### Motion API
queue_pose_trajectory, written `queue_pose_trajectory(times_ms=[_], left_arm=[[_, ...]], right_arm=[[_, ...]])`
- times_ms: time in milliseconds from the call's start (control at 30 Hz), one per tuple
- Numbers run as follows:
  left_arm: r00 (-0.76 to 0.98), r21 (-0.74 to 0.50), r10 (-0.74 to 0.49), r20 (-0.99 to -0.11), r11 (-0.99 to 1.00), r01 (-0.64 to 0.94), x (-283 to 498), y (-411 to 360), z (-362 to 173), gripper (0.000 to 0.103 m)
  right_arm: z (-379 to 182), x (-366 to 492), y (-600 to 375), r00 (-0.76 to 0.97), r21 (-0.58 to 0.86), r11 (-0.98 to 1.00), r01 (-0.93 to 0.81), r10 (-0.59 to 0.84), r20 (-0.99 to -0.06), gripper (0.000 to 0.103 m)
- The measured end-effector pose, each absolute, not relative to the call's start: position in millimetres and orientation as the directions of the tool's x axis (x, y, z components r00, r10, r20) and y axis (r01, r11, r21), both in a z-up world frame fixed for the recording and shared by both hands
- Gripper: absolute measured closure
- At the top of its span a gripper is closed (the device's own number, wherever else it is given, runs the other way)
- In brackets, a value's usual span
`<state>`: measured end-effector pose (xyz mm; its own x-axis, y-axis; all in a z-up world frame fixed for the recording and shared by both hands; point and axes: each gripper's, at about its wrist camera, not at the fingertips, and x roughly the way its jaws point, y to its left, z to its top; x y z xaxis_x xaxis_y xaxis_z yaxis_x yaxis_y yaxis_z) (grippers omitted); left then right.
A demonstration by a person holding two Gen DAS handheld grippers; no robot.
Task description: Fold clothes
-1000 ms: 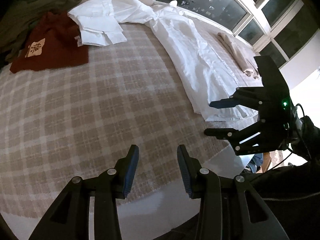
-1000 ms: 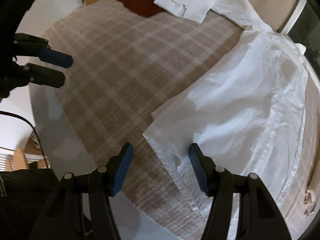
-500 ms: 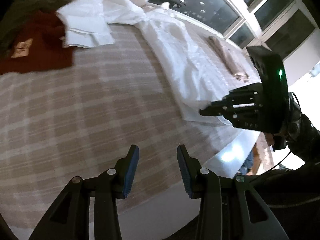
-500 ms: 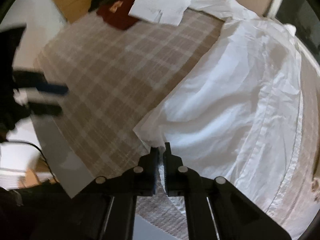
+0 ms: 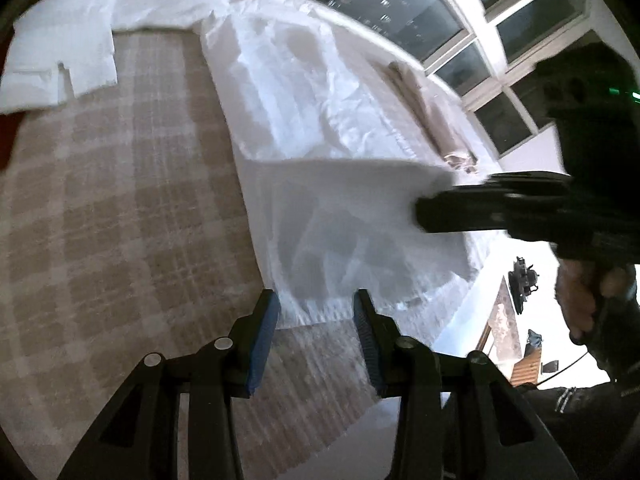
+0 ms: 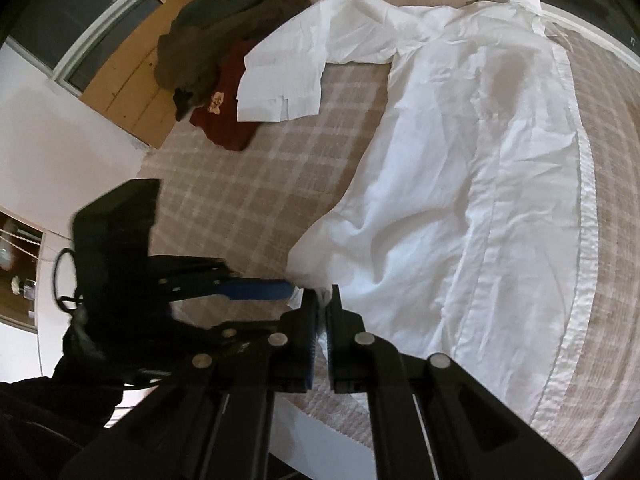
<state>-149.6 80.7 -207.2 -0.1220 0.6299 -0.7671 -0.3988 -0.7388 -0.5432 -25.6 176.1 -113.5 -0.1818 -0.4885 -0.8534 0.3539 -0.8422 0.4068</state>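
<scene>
A white long-sleeved shirt (image 6: pixel 460 168) lies spread on the plaid bed cover (image 5: pixel 120 208). My right gripper (image 6: pixel 322 300) is shut on the shirt's near corner and holds it lifted, so the cloth hangs in a loose fold below it. The left wrist view shows that right gripper (image 5: pixel 424 212) at the right with the white corner in its tips. My left gripper (image 5: pixel 316 312) hovers over the shirt's bottom hem. Its jaws are closing, with the hem's edge between the blue pads but not pressed. One of its blue fingers (image 6: pixel 256 290) reaches right beside the held corner.
The shirt's far sleeve (image 6: pixel 280 80) lies folded toward a dark red garment (image 6: pixel 228 124) and an olive garment (image 6: pixel 192 56) at the bed's far corner. A rolled beige cloth (image 5: pixel 428 116) lies by the windows. The bed's near edge (image 5: pixel 360 420) runs just under my grippers.
My right gripper has shut on the shirt's corner, rolled and raised it off the bed. My left gripper has swung right, from bare cover to over the shirt's hem.
</scene>
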Motion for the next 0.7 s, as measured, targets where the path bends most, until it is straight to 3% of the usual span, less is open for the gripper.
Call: queue_pose_trajectory(times_ms=[67, 100, 467, 500, 567, 633, 700], left_arm=[[-0.136, -0.541, 0.628, -0.766, -0.744, -0.391, -151, 80, -211, 0.098], [-0.137, -0.553, 0.637, -0.759, -0.741, -0.382, -151, 80, -213, 0.100], [-0.189, -0.562, 0.662, -0.725, -0.728, -0.393, -139, 67, -200, 0.101], [-0.173, -0.566, 0.652, -0.738, -0.738, -0.367, -142, 66, -205, 0.100], [-0.136, -0.571, 0.631, -0.764, -0.760, -0.311, -148, 65, -215, 0.086], [-0.138, -0.587, 0.644, -0.753, -0.751, -0.301, -149, 64, -216, 0.079], [-0.146, -0.583, 0.641, -0.753, -0.753, -0.305, -150, 66, -214, 0.079]], right_arm=[[-112, -26, 179, -0.184, 0.418, -0.838, 0.350, -0.499, -0.847, 0.099], [-111, -26, 180, -0.186, 0.422, -0.837, 0.349, -0.503, -0.844, 0.099], [-90, -21, 199, -0.233, 0.470, -0.823, 0.319, -0.549, -0.803, 0.099], [-89, -21, 197, -0.232, 0.470, -0.821, 0.323, -0.550, -0.802, 0.099], [-89, -20, 195, -0.233, 0.468, -0.821, 0.325, -0.550, -0.802, 0.099], [-91, -19, 194, -0.231, 0.469, -0.823, 0.320, -0.548, -0.804, 0.098], [-93, -18, 194, -0.232, 0.469, -0.825, 0.316, -0.546, -0.805, 0.099]])
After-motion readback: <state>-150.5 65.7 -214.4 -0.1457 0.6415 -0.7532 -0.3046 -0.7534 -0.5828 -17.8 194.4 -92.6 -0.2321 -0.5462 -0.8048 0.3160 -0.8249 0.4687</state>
